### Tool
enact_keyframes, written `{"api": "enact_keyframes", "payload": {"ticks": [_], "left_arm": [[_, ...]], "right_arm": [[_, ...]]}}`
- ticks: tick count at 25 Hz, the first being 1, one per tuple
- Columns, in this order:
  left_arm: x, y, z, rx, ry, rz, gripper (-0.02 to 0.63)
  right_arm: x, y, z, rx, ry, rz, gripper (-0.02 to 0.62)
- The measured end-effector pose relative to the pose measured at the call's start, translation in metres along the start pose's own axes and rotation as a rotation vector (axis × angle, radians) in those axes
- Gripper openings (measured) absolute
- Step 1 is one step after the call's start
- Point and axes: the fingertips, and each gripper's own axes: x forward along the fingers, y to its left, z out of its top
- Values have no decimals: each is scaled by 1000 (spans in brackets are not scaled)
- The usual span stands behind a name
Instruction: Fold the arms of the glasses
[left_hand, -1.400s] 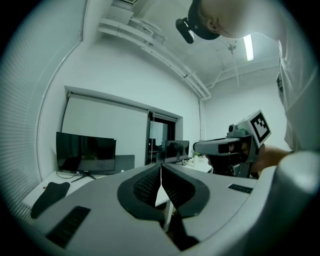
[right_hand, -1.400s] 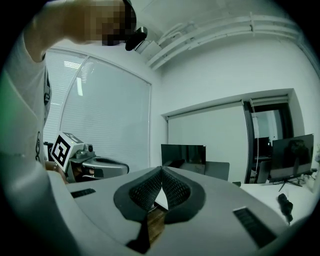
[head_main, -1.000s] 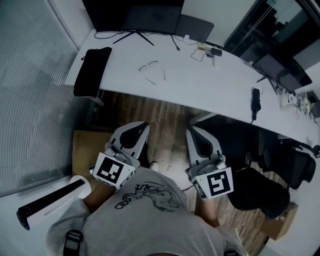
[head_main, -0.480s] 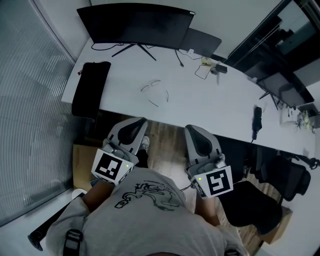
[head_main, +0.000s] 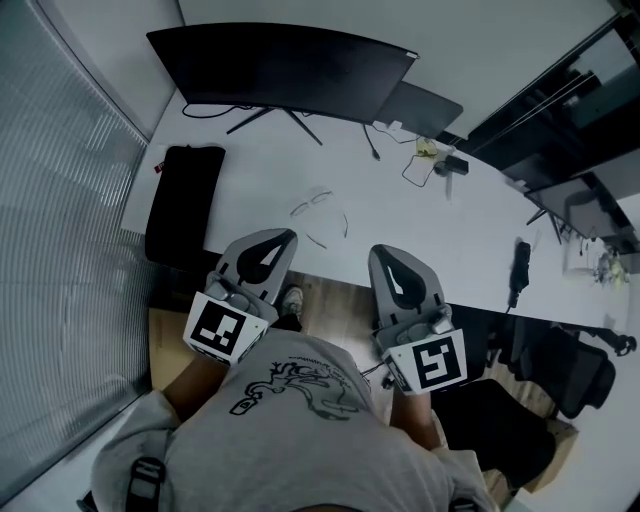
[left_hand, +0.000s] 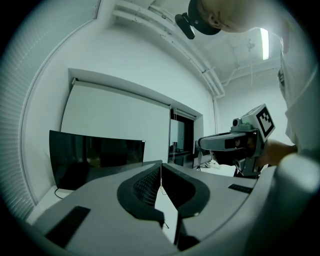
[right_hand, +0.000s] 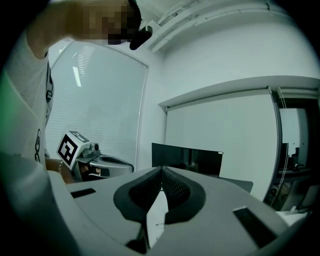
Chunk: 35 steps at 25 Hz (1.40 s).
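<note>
The glasses (head_main: 318, 211) are thin-framed and lie on the white desk (head_main: 440, 220) with both arms spread open, in the head view just in front of the monitor stand. My left gripper (head_main: 286, 237) is shut and empty, its tips over the desk's near edge just left of and below the glasses. My right gripper (head_main: 382, 253) is shut and empty too, at the desk edge to the right of them. In the left gripper view the jaws (left_hand: 161, 164) meet at the tips; the same holds in the right gripper view (right_hand: 161, 170). Neither touches the glasses.
A wide black monitor (head_main: 280, 68) stands at the back of the desk, with a grey laptop (head_main: 425, 106) to its right. A black pad (head_main: 184, 192) lies at the desk's left end. Cables and small devices (head_main: 440, 160) sit at the right, and a black object (head_main: 518, 265) lies near the front edge.
Both grippers have moved forward together from over the wooden floor to the desk's near edge. The glasses now lie much closer to their tips. Both stayed shut.
</note>
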Motion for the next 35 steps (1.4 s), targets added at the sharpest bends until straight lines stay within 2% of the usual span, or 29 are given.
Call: {"api": "enact_keyframes", "payload": {"ticks": [4,8,14,17,19,31,35], "left_arm": [[18,26,0,5,-49,-14,23],[28,45,-23,-8,14,-10,23],[51,59,-79,-62,138,-43,32],[61,67,-113,-50,210,-40,84],[68,72,-134,-42,244,-36,95],[115,97,-263,-17,480,-38,121],[128,103,-298,-68,526,-52,123]], "right_arm": [[25,-11,-4,1,1,-25,9],[42,-20,-22,1,35,-42,9],[64,-35,-60,-8,86,-63,11],[71,-43,-91,-6,144,-51,21],[75,-50,-112,10,183,-54,23],[109,-99,-248,7,355,-76,25],[120,-108,-287,0,418,-72,26]]}}
